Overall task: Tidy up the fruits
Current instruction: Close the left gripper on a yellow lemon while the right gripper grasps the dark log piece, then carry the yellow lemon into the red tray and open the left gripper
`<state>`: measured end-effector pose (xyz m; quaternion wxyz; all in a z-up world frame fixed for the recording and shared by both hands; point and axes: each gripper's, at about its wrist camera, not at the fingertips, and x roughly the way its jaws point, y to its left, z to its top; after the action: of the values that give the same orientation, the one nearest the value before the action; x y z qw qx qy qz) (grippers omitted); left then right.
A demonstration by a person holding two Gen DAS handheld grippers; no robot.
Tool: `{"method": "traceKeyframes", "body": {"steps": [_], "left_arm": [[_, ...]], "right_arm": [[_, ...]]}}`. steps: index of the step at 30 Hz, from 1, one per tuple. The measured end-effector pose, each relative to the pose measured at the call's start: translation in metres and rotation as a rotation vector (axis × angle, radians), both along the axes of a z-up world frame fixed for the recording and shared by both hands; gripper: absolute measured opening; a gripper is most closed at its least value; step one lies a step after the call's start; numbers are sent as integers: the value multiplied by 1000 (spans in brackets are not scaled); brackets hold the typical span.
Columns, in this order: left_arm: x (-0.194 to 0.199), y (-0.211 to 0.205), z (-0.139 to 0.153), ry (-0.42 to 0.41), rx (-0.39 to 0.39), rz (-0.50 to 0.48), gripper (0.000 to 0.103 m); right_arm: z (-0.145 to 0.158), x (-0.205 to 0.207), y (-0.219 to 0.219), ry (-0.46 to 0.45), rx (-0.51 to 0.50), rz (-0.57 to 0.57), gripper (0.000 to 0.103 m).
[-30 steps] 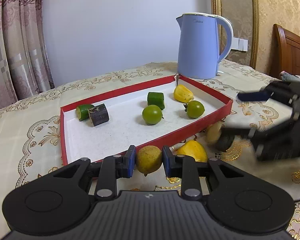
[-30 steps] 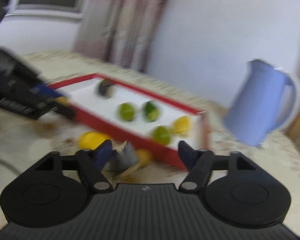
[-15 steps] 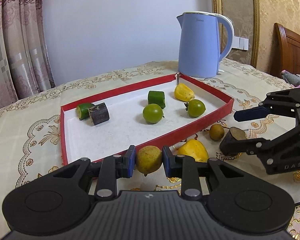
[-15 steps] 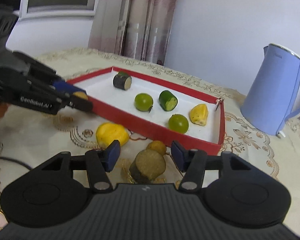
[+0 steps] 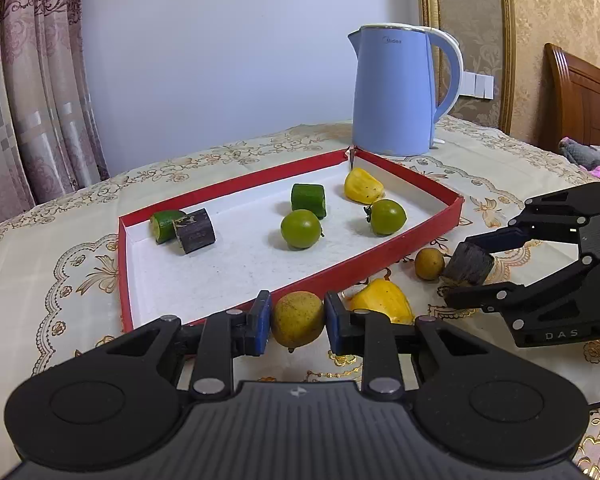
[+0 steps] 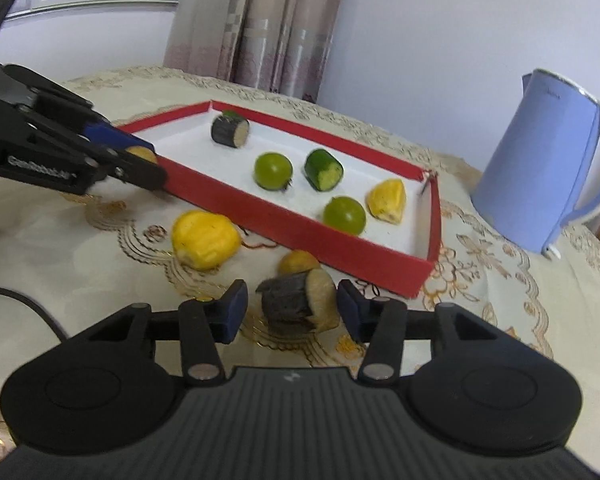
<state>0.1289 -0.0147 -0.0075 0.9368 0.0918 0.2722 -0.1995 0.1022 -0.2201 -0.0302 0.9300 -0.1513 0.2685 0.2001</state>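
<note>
2 grippers work just outside the red tray (image 5: 384, 258) on the worktop (image 5: 52, 280). The left gripper (image 5: 296, 318) has its fingers (image 5: 260, 322) pinching a round yellowish fruit (image 5: 297, 319) at its widest part, right by the tray's near wall. The right gripper (image 6: 288, 306) has its fingers (image 6: 232, 306) closing around a dark-skinned cut chunk (image 6: 296, 304) with a pale face; a gap shows on both sides in its own view, so they do not yet press on it. The chunk looks light and firm, with rough skin that should grip well; taking it across the curved skin rather than the moist cut face seems safer. The round fruit is smooth and may roll or slip if squeezed off-centre. Beside the chunk lie a small brownish-yellow fruit (image 5: 429, 264) and a yellow wedge (image 5: 384, 306), both still outside. In the tray sit 2 green tomatoes (image 5: 301, 229), 2 cucumber pieces (image 5: 309, 199), a dark chunk (image 5: 194, 231) and a yellow piece (image 5: 362, 186). A blue kettle (image 5: 394, 92) stands behind.
</note>
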Motion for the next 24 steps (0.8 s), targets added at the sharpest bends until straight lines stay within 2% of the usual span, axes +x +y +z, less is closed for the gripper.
{"method": "traceKeyframes", "body": {"steps": [4, 10, 16, 24], "left_arm": [[0, 0, 0, -1, 0, -1, 27], [1, 0, 0, 1, 3, 4, 27], [1, 0, 1, -1, 3, 5, 27], [-1, 2, 4, -18, -12, 16, 27]], "right_arm": [[-3, 3, -2, 10, 1, -13, 47], [-3, 4, -4, 8, -4, -24, 30], [-4, 4, -2, 4, -10, -20, 30], [2, 5, -12, 22, 117, 18, 30]]}}
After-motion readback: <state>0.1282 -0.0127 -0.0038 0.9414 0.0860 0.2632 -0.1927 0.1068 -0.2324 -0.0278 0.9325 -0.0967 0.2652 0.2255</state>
